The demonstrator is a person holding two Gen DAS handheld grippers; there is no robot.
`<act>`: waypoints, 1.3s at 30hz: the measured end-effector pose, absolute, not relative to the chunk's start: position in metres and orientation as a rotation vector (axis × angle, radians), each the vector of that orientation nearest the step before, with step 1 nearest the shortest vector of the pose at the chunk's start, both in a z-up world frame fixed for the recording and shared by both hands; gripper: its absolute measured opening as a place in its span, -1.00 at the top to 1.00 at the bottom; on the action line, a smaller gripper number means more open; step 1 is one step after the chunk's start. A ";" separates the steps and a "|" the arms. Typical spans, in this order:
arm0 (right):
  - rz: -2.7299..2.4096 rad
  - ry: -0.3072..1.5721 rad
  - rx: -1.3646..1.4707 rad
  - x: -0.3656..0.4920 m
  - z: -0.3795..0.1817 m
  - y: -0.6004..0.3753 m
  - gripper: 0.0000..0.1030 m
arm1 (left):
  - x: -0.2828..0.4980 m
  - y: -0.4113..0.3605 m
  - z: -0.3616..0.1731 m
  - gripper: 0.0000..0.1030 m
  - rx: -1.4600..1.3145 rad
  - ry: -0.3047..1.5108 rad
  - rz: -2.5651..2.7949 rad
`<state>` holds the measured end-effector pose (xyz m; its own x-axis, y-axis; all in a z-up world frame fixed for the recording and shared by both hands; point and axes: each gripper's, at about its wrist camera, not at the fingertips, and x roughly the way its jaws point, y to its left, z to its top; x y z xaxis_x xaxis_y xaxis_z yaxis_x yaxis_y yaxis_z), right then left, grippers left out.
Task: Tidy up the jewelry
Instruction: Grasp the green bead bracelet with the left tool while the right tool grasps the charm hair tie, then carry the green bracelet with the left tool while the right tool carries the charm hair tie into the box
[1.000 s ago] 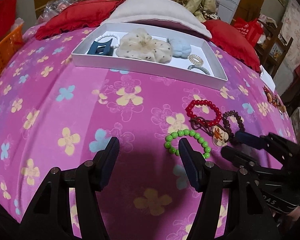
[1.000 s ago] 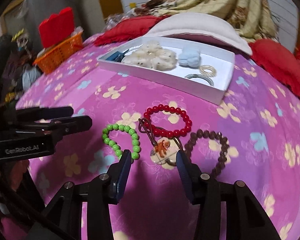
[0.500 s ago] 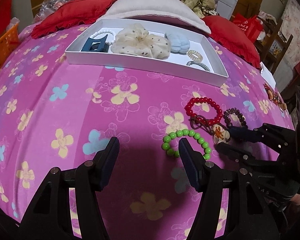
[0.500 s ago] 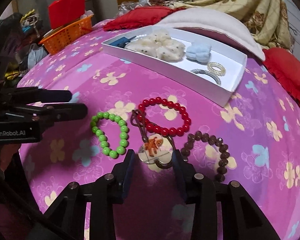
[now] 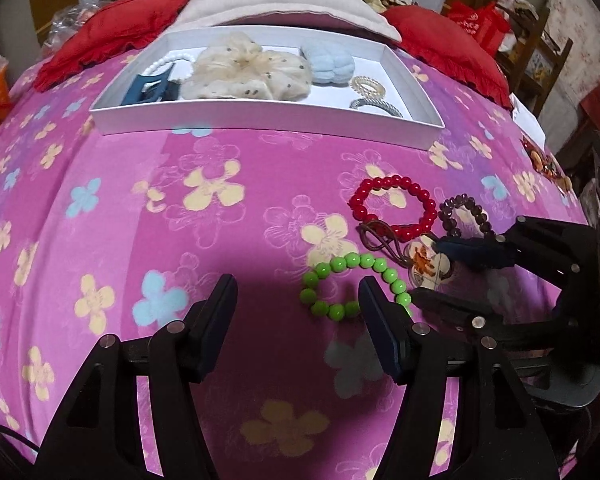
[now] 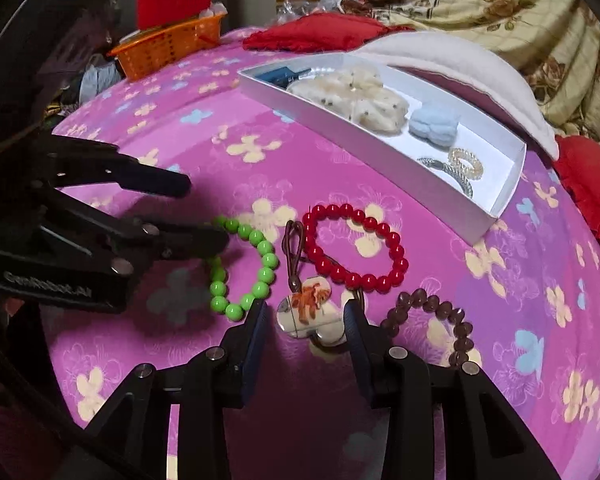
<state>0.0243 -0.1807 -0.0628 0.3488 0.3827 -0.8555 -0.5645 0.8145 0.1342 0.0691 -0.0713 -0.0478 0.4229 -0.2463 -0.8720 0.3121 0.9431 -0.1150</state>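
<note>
1. Pink flowered bedspread (image 5: 140,220) covers the bed, with red cushions (image 5: 112,44) and a pale pillow (image 5: 284,0) along its far edge.
2. A white tray (image 5: 260,116) lies on the bed toward the far edge, just before the pillow; it holds a blue hair claw (image 5: 148,88), a white bead bracelet (image 5: 168,60), a cream scrunchie (image 5: 248,68), a light blue scrunchie (image 5: 328,64) and two coil hair ties (image 5: 370,94).
3. Nearer the front edge, loose jewelry lies in a cluster: a green bead bracelet (image 6: 244,268), a red bead bracelet (image 6: 356,248), a brown bead bracelet (image 6: 436,324) and a flower-shaped charm (image 6: 312,312) on a brown cord (image 6: 294,248).
4. The left hand-held gripper (image 5: 296,300) has its jaws spread wide with nothing pressed between them; one finger lies over the near side of the green bead bracelet.
5. The right hand-held gripper (image 6: 306,316) is narrowed around the flower-shaped charm, a finger on either side; whether the pads press on it I cannot tell.
6. An orange basket (image 6: 172,48) stands off the bed's far left side.
</note>
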 end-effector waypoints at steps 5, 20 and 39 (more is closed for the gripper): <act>0.605 1.031 -0.175 0.020 -0.064 -0.183 0.36 | 0.073 -0.079 -0.054 0.00 0.104 1.091 -0.377; 0.595 0.926 0.078 -0.012 -0.007 -0.211 0.37 | 0.064 -0.056 -0.020 0.84 0.015 1.024 -0.399; 0.478 0.870 0.166 0.028 0.028 -0.230 0.37 | 0.088 -0.027 0.056 0.84 0.004 0.867 -0.330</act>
<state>0.0282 -0.2298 0.0280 0.5474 0.4671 -0.6944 -0.3347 0.8827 0.3299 0.0879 -0.0272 0.0556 0.5999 -0.2830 -0.7484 0.2860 0.9494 -0.1298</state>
